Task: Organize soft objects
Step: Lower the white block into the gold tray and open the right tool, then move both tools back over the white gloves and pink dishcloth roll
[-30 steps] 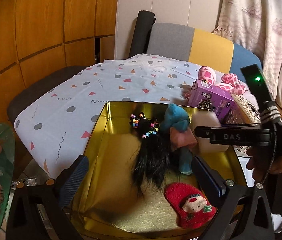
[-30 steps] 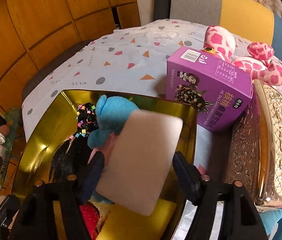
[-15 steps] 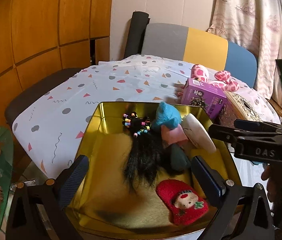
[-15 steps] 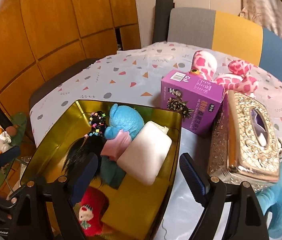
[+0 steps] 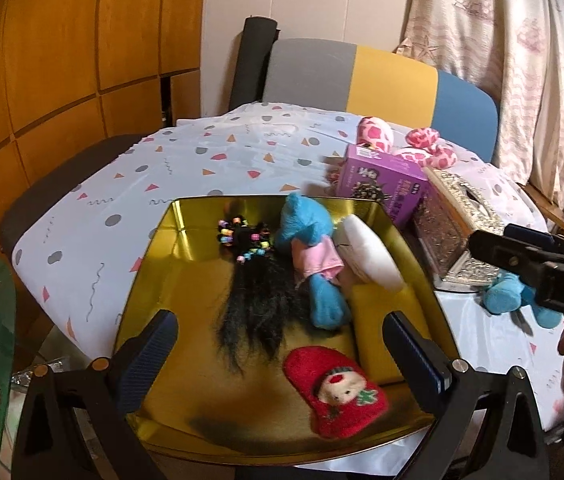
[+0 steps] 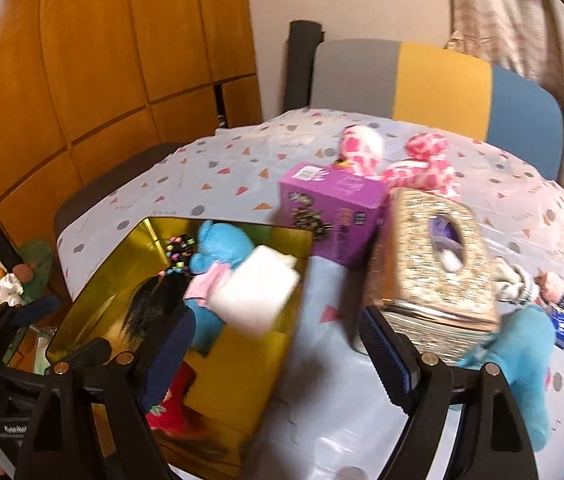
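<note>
A gold tray [image 5: 162, 240] [image 6: 94, 288] holds a black wig with coloured beads [image 5: 254, 280], a blue plush in a pink skirt [image 5: 305, 232] [image 6: 222, 244], a white sponge [image 5: 369, 252] [image 6: 254, 292], a yellow sponge [image 5: 385, 320] and a red sock with a face [image 5: 341, 392]. My left gripper [image 5: 278, 360] is open and empty over the tray's near edge. My right gripper [image 6: 278, 352] is open and empty over the tray's right rim. Another blue plush [image 6: 521, 360] [image 5: 501, 296] lies right of the tissue box.
A purple box [image 6: 329, 208] [image 5: 381, 184], an ornate tissue box [image 6: 429, 256] [image 5: 453, 224] and a pink spotted plush [image 6: 401, 160] [image 5: 401, 144] stand on the patterned tablecloth [image 5: 202, 160]. A small doll [image 6: 541, 284] lies far right. A tricolour chair [image 5: 381, 76] stands behind.
My right gripper let go of the white sponge in the tray, opened and pulled back and to the right. My left gripper drew back a little.
</note>
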Tool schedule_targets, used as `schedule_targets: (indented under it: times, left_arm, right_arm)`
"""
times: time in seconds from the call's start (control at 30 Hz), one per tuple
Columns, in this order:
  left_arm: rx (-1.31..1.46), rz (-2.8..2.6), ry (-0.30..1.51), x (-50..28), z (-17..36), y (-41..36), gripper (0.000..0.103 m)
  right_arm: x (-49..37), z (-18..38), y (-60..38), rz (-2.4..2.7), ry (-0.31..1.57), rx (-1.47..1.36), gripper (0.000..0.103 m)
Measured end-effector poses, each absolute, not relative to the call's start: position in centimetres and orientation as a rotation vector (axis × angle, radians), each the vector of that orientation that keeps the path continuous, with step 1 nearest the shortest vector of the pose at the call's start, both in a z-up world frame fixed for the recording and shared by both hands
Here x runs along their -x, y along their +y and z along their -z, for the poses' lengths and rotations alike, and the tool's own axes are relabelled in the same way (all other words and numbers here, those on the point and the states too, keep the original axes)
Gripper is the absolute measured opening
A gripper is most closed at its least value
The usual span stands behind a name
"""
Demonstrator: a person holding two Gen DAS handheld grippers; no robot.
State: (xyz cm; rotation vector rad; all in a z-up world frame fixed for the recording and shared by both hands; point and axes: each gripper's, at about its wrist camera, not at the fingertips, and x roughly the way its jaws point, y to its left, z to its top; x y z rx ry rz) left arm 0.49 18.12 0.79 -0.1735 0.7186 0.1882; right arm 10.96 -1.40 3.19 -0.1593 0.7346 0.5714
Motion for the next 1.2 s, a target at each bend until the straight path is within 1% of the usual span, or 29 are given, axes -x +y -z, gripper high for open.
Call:
schedule_targets:
  times: [0.3,0.57,0.8,0.93,1.17,1.2]
  left_arm:
    - [0.174,-0.086,0.671,-0.8,-2.1,16.0,0.103]
    - [0.128,0.027,0.643,-2.5,-3.9,13.2,0.103]
    - [-0.019,0.171,0.623,-5.3,-7.0,7.2,0.103]
    - [-0.073,0.241,0.627,-7.9,-8.7,3.8,0.103]
    - [-0.120,0.360,0.717,-14.8,-9.8,-3.4,0.102]
    - [-0.137,0.370,0.740,-16.0,-9.6,-4.7,0.101]
  right_arm:
    - [-12.4,-4.3,-10.9,-0.386,0.698,0.066,0.085]
    - [-15.0,-4.4,-23.9,-0.084,0.684,-0.125,0.085]
    - [-16.4,-2.2,-33.6,0.166,0.699,-0.264,0.085]
    - [-16.3,-0.8,-37.6,0.226,0.714,-0.429,0.085]
    - [-15.3,0.7,-40.8,0.275,0.748,-0.621,0.085]
    - [-15.2,0.8,-41.0,0.274,0.752,-0.635,0.085]
